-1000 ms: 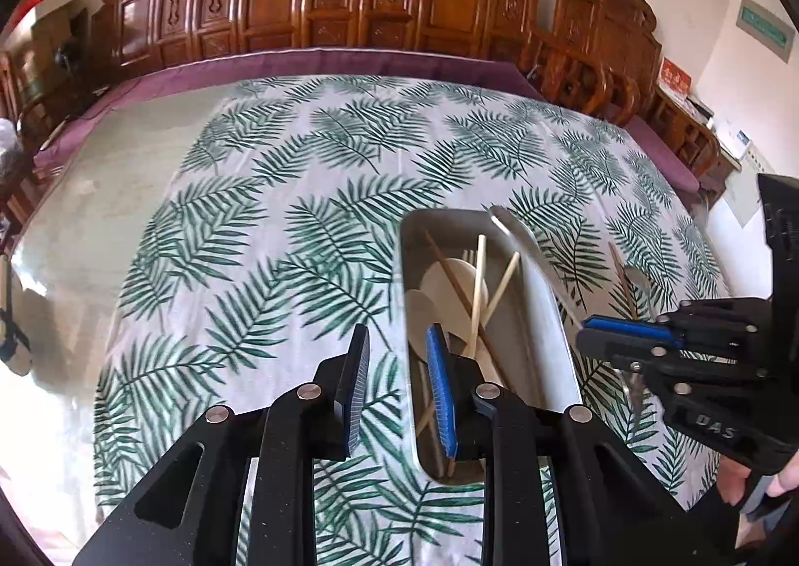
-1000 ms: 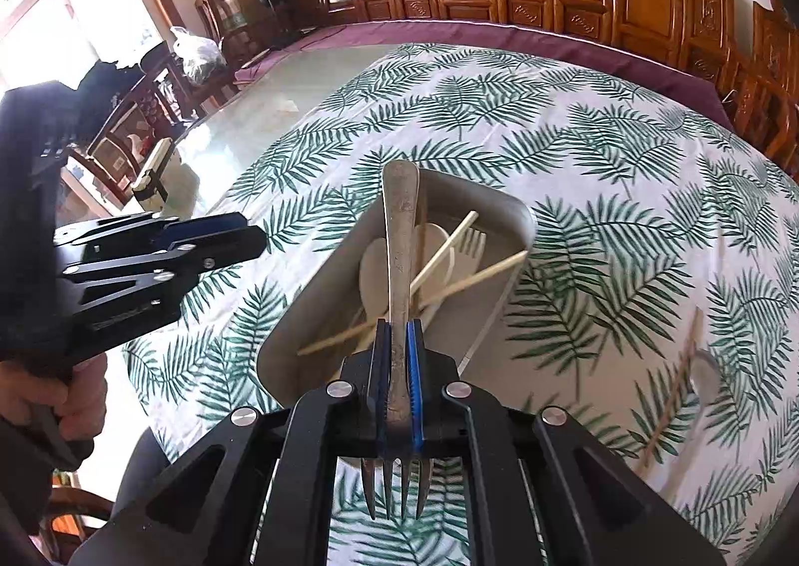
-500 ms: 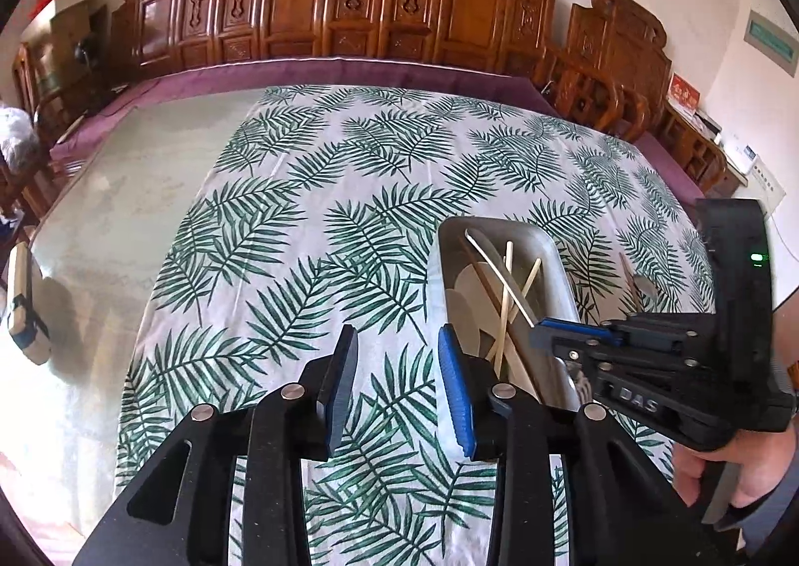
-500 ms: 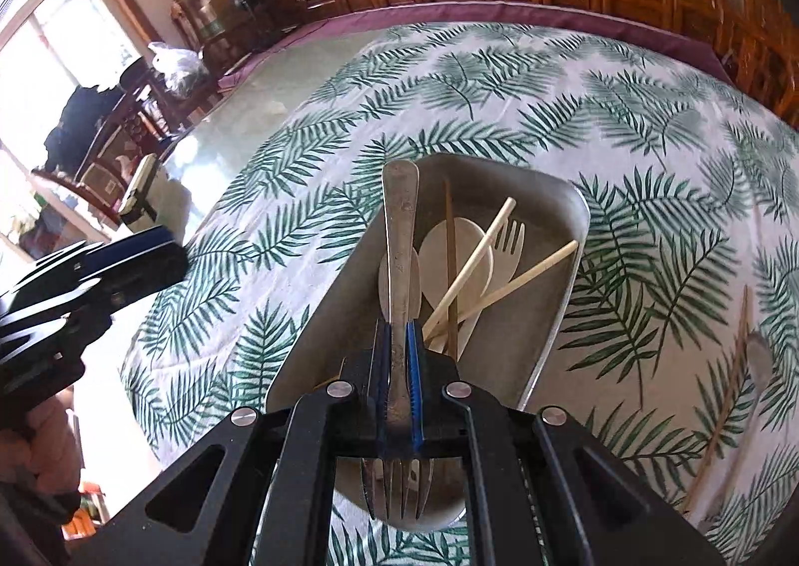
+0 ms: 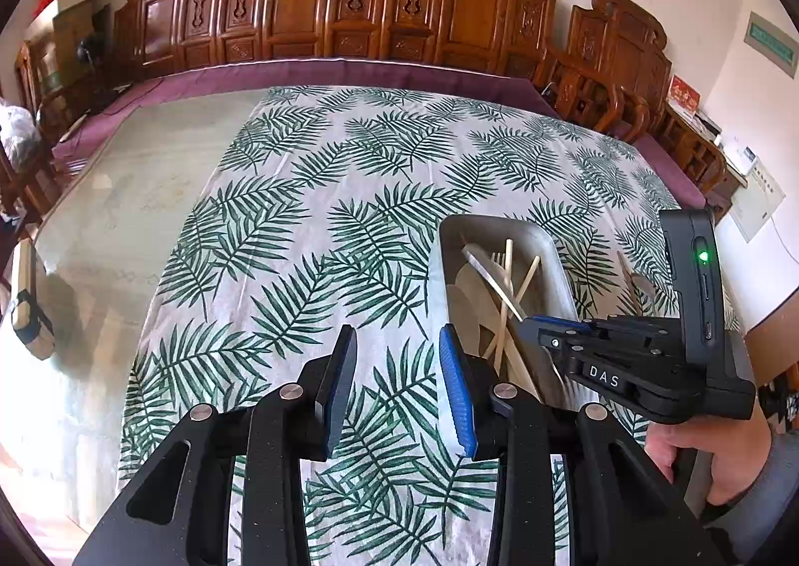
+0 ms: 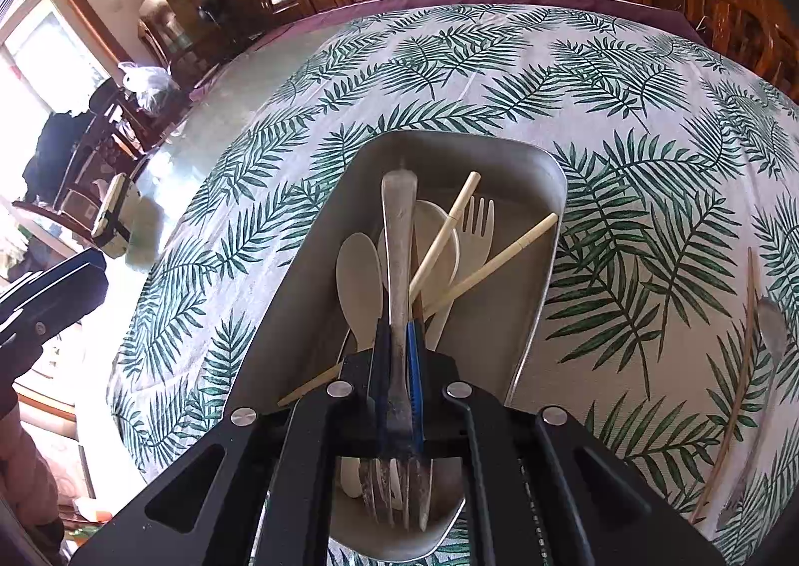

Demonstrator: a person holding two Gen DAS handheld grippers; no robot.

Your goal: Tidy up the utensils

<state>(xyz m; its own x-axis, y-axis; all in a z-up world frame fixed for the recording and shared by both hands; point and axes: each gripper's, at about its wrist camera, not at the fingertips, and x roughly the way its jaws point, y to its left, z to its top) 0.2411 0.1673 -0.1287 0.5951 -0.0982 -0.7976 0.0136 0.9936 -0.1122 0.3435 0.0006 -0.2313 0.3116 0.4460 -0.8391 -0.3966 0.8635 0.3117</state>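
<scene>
A row of carved wooden chairs (image 5: 379,12) lines the far wall behind a long table spread with a white cloth printed in green palm fronds (image 5: 319,236). On that cloth sits a grey metal tray (image 6: 529,166) already holding pale spoons (image 6: 357,276), a pale fork (image 6: 477,236) and loose chopsticks (image 6: 499,259). The right gripper (image 6: 398,341) is clenched on a metal fork (image 6: 398,236), its handle pointing away over the tray and its tines toward the camera, low above the tray's contents. Seen from the left wrist, this tool carries the white letters "DAS" (image 5: 604,377) on its black body and a green light on the unit behind it. The left gripper (image 5: 399,366) stands released with nothing between its blue pads, over bare cloth just beside the tray. To the right of the tray another chopstick (image 6: 739,366) and what looks like a metal spoon (image 6: 771,321) lie on the cloth, blurred at the edge. A green wall sign (image 5: 771,44) is too small to read.
</scene>
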